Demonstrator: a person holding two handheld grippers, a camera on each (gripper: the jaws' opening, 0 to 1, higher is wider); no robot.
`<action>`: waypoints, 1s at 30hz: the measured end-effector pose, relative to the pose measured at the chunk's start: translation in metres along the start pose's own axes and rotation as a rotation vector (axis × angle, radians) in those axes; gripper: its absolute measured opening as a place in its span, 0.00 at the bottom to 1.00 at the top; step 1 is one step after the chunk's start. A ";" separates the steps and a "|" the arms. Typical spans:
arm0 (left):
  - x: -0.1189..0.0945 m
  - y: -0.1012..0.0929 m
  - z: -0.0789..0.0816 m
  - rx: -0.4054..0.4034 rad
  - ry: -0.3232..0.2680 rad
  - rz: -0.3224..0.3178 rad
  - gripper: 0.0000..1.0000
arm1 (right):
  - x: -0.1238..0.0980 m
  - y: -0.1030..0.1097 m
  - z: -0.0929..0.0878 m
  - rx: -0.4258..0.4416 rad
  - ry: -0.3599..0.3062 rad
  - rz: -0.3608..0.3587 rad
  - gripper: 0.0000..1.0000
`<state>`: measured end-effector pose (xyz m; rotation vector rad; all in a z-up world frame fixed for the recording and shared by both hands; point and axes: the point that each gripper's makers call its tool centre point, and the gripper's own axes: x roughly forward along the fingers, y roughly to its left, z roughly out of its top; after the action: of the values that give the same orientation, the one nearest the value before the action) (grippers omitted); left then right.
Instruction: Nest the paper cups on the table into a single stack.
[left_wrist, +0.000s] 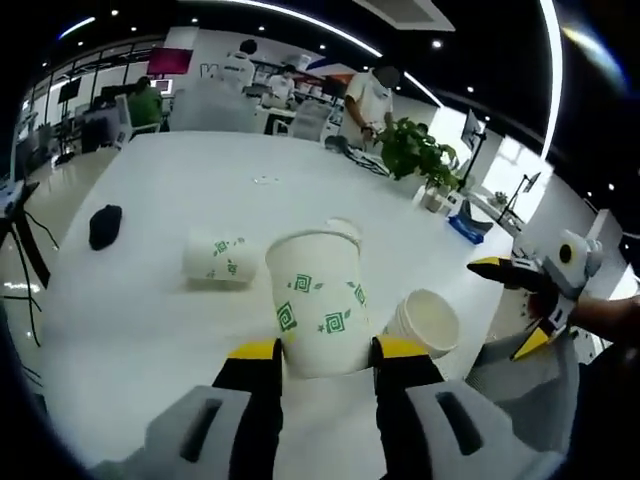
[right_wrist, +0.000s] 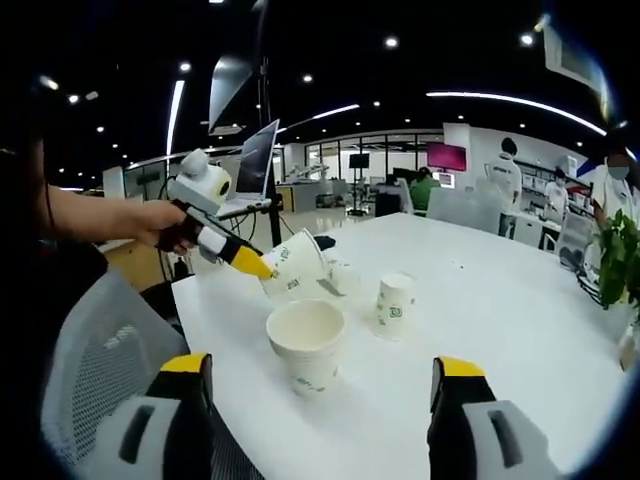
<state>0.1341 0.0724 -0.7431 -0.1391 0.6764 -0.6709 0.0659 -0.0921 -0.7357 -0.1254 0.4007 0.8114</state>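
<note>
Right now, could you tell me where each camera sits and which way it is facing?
Left gripper view: rides the left gripper, looking across the white table toward the office; its yellow-tipped jaws clamp a held cup, and the right gripper enters at right.
Right gripper view: rides the right gripper, facing the table edge and a grey chair; its jaws stand wide, and a hand shows.
Shared: the held cup, the open-mouthed cup and the table.
</note>
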 end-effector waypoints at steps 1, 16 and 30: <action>-0.002 -0.001 0.000 0.008 0.001 -0.006 0.33 | -0.001 0.001 0.003 0.006 -0.007 0.004 0.90; -0.040 -0.046 0.009 0.090 -0.045 -0.112 0.33 | -0.006 0.029 0.050 -0.021 -0.055 0.121 0.74; -0.047 -0.081 -0.005 0.230 0.000 -0.193 0.33 | -0.002 0.048 0.081 0.005 -0.104 0.240 0.58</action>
<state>0.0611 0.0388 -0.6950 0.0087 0.5850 -0.9294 0.0540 -0.0395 -0.6581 -0.0303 0.3235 1.0487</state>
